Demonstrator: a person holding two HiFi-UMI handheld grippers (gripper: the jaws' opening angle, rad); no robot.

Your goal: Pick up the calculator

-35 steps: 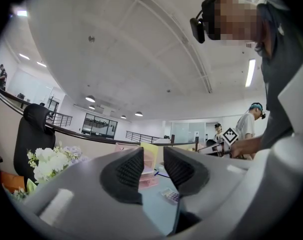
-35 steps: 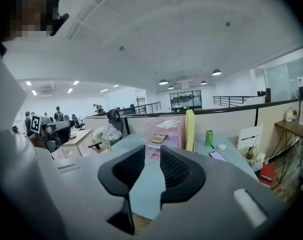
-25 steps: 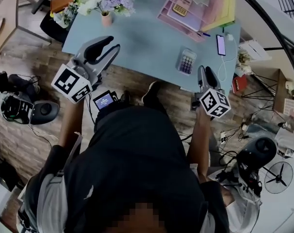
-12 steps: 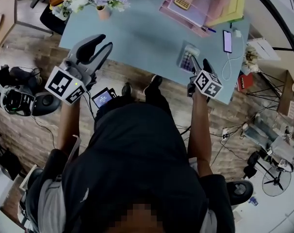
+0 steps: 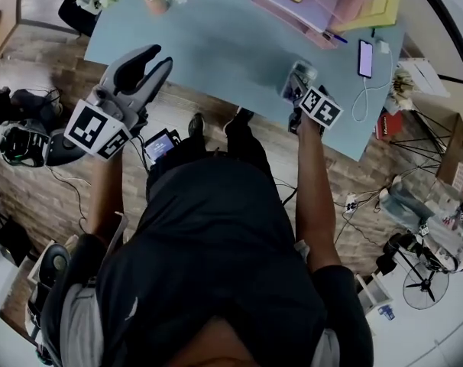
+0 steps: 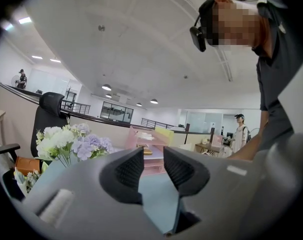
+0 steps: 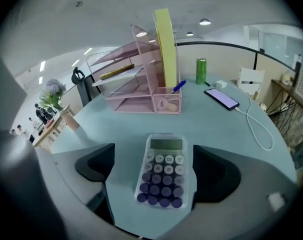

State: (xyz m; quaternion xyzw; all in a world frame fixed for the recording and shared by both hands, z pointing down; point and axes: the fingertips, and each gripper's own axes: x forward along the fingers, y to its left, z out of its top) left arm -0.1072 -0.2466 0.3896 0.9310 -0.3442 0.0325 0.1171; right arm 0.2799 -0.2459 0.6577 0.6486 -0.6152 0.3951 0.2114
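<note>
In the head view, the left gripper (image 5: 153,61) is held off the near edge of the pale blue table (image 5: 216,44), while the right gripper (image 5: 302,90) is lowered onto the calculator (image 5: 295,80), which is largely covered by it. In the left gripper view, the left gripper (image 6: 154,169) is seen with its jaws slightly parted and only bare tabletop between them; flowers (image 6: 71,144) are seen at the left. In the right gripper view, the right gripper (image 7: 156,171) is seen with its jaws spread wide and opening. The calculator (image 7: 164,171) lies flat on the table between them, gripped by neither pad. A pale translucent case, a grey-green display and round keys are shown, the lower rows dark purple.
</note>
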